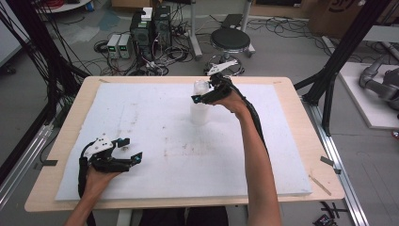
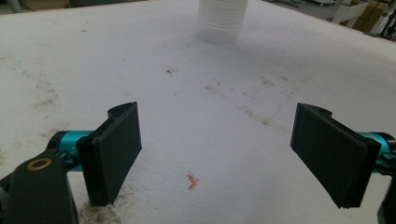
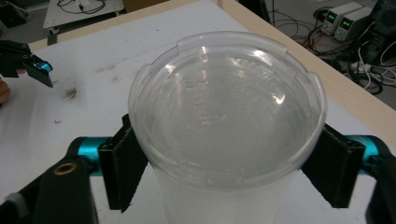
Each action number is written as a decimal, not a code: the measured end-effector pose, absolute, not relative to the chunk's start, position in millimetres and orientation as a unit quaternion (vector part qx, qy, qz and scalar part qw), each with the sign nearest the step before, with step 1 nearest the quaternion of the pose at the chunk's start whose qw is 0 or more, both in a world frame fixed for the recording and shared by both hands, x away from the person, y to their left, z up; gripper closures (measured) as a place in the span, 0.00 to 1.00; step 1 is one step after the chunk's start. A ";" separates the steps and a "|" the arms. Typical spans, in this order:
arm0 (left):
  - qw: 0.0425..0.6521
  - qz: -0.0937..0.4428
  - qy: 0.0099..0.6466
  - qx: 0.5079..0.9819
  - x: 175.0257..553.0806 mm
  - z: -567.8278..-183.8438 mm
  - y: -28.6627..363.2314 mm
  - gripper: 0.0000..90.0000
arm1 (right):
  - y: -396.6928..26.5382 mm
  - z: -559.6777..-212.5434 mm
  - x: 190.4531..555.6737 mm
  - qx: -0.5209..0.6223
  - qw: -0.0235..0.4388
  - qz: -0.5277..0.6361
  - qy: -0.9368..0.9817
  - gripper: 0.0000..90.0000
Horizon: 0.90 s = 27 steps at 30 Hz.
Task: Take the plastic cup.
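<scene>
The right gripper is pinching the top cup of a white cup stack mid-table – apparently to lift it off – while the left gripper is resting spread and empty nearby.

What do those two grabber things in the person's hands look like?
Each is black with two flat black pads on bright teal holders. The left gripper and right gripper each carry a pale three-cornered plate on top, and a black cable trails back along each forearm. The arms are bare, with no sleeves.
</scene>
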<state>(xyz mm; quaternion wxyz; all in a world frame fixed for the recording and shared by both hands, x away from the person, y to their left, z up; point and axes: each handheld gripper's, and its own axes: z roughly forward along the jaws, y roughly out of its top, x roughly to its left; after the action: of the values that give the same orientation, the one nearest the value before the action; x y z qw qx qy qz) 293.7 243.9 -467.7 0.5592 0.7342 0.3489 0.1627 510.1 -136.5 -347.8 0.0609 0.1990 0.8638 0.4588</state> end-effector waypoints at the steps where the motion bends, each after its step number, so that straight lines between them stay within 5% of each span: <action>1: 0.559 0.163 0.349 0.734 293.7 -467.6 243.9 0.18 | -136.7 -347.8 509.9 0.199 0.061 0.456 0.865 0.27; 27: 0.558 0.164 0.350 0.734 293.6 -467.6 243.7 0.18 | -136.7 -345.8 508.4 0.202 0.069 0.446 0.869 0.38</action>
<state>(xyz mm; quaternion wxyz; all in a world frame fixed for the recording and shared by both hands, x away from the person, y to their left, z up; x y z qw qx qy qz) 293.6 243.7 -467.6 0.5583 0.7342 0.3498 0.1637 508.4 -136.7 -345.8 0.0686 0.2022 0.8690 0.4465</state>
